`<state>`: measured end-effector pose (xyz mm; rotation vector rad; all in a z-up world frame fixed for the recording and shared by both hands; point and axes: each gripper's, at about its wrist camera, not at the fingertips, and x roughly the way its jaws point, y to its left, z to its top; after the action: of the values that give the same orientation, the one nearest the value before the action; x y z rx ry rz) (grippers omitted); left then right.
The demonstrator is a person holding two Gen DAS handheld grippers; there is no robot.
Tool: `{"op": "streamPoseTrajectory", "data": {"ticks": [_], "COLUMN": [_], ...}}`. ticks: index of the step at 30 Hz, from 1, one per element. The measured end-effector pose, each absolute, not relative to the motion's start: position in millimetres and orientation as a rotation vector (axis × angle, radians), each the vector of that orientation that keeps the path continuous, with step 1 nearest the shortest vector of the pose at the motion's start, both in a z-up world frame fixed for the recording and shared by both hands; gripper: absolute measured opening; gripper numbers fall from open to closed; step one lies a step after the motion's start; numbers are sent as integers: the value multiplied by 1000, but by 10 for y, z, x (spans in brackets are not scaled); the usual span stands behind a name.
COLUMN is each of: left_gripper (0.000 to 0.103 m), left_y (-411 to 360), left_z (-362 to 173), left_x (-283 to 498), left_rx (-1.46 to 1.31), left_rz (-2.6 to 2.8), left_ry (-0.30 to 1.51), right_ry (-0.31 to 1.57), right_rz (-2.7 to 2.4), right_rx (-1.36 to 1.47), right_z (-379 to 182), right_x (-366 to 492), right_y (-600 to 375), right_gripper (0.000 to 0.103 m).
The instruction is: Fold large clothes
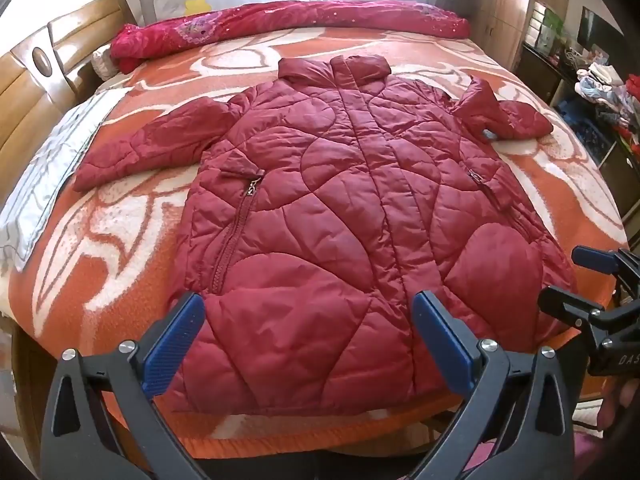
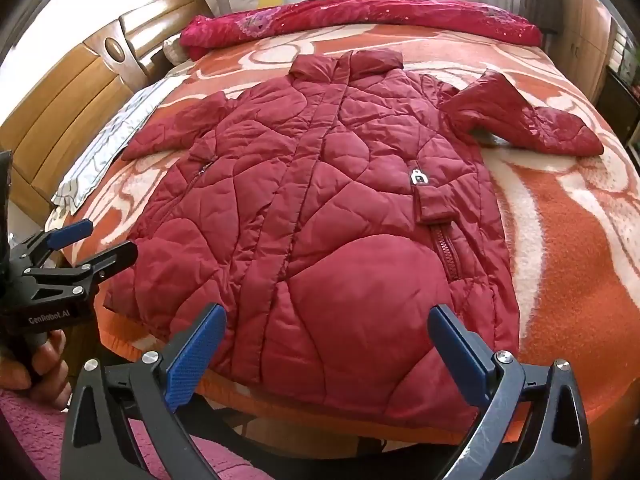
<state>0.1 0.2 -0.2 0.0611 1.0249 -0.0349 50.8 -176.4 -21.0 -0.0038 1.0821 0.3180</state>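
A dark red quilted jacket (image 1: 320,200) lies flat, front up, on the bed, collar at the far end and hem toward me. Its left sleeve (image 1: 148,140) stretches out to the left. Its right sleeve (image 1: 508,114) is bent and bunched at the upper right. The jacket also fills the right wrist view (image 2: 320,216). My left gripper (image 1: 308,320) is open and empty, above the hem. My right gripper (image 2: 326,328) is open and empty, above the hem's right part. Each gripper shows in the other's view, the right one (image 1: 580,280) and the left one (image 2: 92,240).
The bed has an orange and white blanket (image 1: 560,184). A rolled red quilt (image 1: 288,24) lies along the far edge. A grey cloth (image 1: 48,184) lies at the left edge. A wooden headboard (image 1: 36,80) stands left. Shelves with clutter (image 1: 600,80) stand right.
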Motion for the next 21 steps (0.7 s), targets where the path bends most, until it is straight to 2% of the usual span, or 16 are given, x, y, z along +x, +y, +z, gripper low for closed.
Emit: {"op": "streamPoseTrajectory", "data": {"ticks": [21], "left_gripper": [103], "left_y": [58], "left_z": [-5], "left_x": [-20], "left_rx": [58], "left_rz": [-36], "left_ry": [1019], "right_ry": [1068], "right_rz": [325], "right_rx": [4], "right_z": [-173], "right_x": [512], "right_y": [-1779], "right_gripper": [101]}}
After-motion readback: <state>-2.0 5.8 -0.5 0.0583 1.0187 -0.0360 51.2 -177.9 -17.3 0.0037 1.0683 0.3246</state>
